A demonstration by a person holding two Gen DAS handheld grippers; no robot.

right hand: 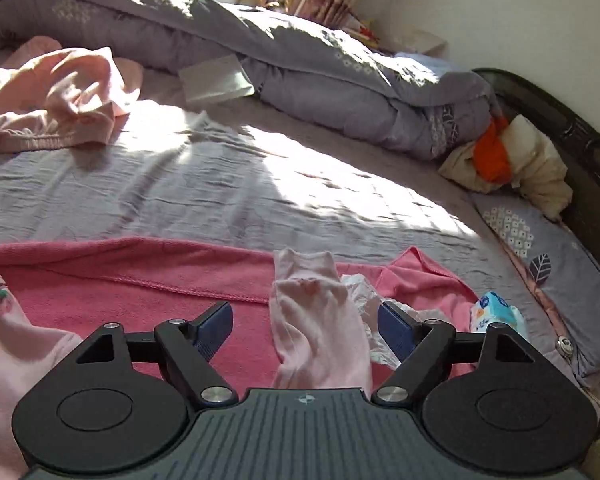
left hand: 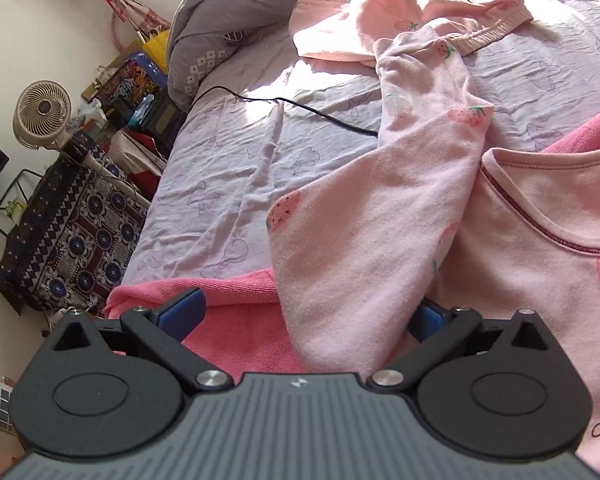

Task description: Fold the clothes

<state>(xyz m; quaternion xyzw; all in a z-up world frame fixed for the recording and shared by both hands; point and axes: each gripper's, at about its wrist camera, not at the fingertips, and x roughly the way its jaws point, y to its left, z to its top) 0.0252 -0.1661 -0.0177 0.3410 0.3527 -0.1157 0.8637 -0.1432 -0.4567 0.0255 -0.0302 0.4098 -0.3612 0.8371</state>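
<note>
A light pink strawberry-print top (left hand: 540,240) lies on a darker pink towel (left hand: 244,320) on the bed. Its long sleeve (left hand: 380,216) runs from the far bed down between my left gripper's (left hand: 304,316) wide-open blue fingers; the right finger is mostly hidden by the cloth. In the right wrist view, the other sleeve's cuff end (right hand: 316,320) lies on the towel (right hand: 140,280) between the open fingers of my right gripper (right hand: 306,324). A second pink garment (left hand: 412,16) lies crumpled farther up the bed; it also shows in the right wrist view (right hand: 64,100).
A lilac sheet (right hand: 220,184) covers the bed. A rolled grey duvet (right hand: 300,64) lies along the far side. A black cable (left hand: 312,110) crosses the sheet. A white fan (left hand: 44,110) and clutter stand left of the bed. A wipes pack (right hand: 496,312) and cream-orange clothes (right hand: 512,160) lie right.
</note>
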